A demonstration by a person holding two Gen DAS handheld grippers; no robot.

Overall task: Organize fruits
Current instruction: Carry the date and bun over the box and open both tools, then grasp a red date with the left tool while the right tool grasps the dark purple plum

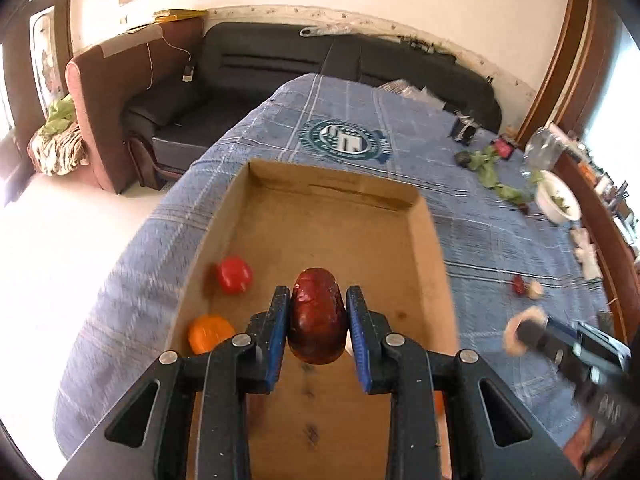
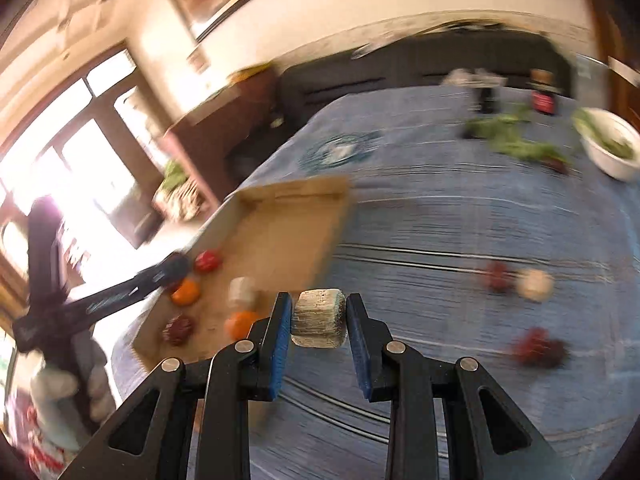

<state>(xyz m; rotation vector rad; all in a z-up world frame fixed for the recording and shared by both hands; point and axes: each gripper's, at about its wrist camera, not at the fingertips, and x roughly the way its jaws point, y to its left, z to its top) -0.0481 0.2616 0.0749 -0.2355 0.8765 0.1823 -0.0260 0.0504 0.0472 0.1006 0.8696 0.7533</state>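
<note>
Blue cloth (image 1: 500,240) with cardboard tray (image 1: 424,240), sofa (image 1: 280,68) behind.
In tray at left, red fruit (image 1: 235,275) and orange (image 1: 209,333); left gripper (image 1: 318,322) over tray, clamped on dark red fruit (image 1: 317,316); right gripper (image 2: 319,322) beside tray, clamped on pale block (image 2: 319,318).

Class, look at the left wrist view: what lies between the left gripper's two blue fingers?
A dark red fruit sits between the left gripper's fingers, held above the cardboard box. The left wrist view shows it.
</note>
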